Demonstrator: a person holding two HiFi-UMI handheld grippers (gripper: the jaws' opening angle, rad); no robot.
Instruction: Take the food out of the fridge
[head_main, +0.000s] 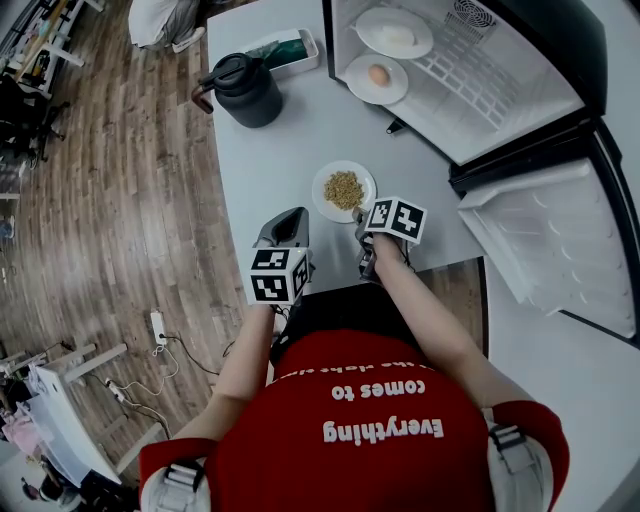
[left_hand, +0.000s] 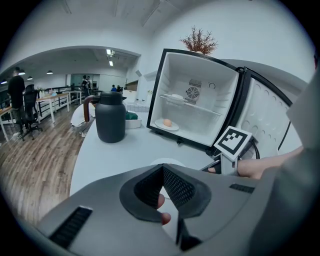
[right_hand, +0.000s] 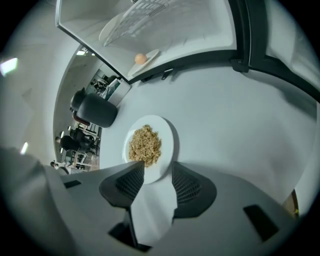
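Note:
A white plate of yellowish grains (head_main: 344, 190) rests on the white table (head_main: 280, 150) near me. My right gripper (head_main: 362, 228) is at its near right edge. In the right gripper view that gripper (right_hand: 157, 167) is open, with the near rim of the grain plate (right_hand: 150, 142) between the jaws and no pad pressing on it. My left gripper (head_main: 290, 214) hovers left of the plate; its jaws (left_hand: 162, 168) meet at the tips, holding nothing. The open fridge (head_main: 470, 80) holds a plate with an egg (head_main: 378, 76) and a plate of white food (head_main: 394, 33).
A black kettle (head_main: 245, 90) and a small white tray with something green (head_main: 285, 50) stand at the table's far left. The fridge door (head_main: 550, 240) swings out to the right of me. Wooden floor lies left of the table.

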